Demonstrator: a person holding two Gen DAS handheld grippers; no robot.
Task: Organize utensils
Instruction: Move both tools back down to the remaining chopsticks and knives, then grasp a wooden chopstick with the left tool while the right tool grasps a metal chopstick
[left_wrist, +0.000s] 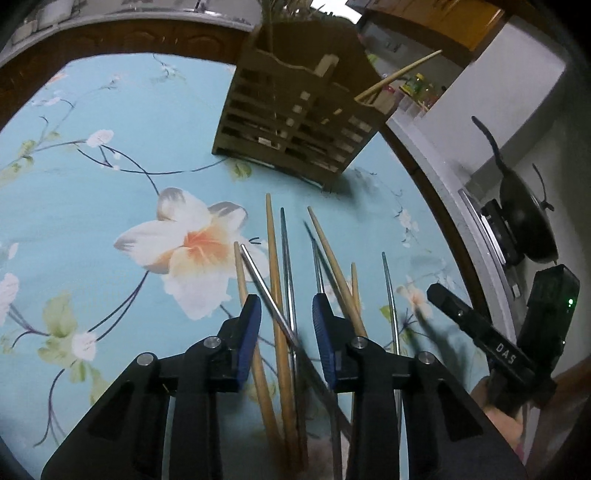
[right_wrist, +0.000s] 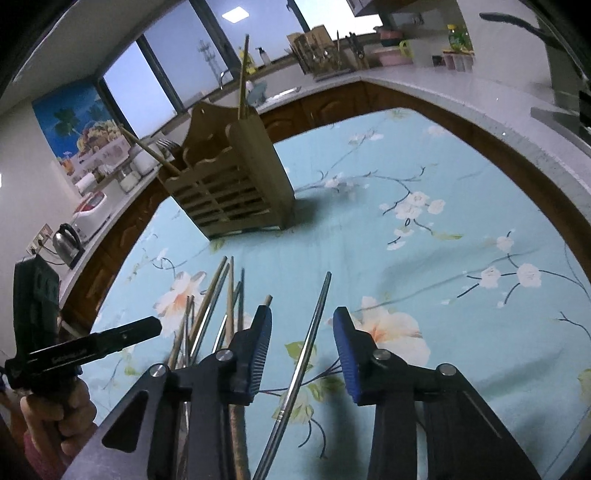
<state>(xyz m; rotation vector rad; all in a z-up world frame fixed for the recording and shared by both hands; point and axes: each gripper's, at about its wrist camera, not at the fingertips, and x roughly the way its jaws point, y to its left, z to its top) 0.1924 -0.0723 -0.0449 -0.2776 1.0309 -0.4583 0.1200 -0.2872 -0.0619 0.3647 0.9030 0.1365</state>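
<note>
A wooden slatted utensil holder (left_wrist: 295, 118) stands on the floral tablecloth, with a wooden chopstick (left_wrist: 399, 75) leaning out of it; it also shows in the right wrist view (right_wrist: 229, 188). Several wooden and metal chopsticks (left_wrist: 280, 295) lie loose on the cloth. My left gripper (left_wrist: 286, 314) is open just above this pile, with a metal chopstick (left_wrist: 266, 291) crossing between its jaws. My right gripper (right_wrist: 301, 328) is open over a single metal chopstick (right_wrist: 306, 350) lying apart from the pile (right_wrist: 214, 314). The right gripper body shows at the right of the left wrist view (left_wrist: 491, 339).
The blue floral tablecloth (left_wrist: 92, 206) covers the table. A white counter (right_wrist: 461, 92) wraps around behind it with a kettle (right_wrist: 66, 243), a rice cooker (right_wrist: 92, 210), a dish rack (right_wrist: 325, 55) and jars. A black pan (left_wrist: 524, 221) sits on the stove.
</note>
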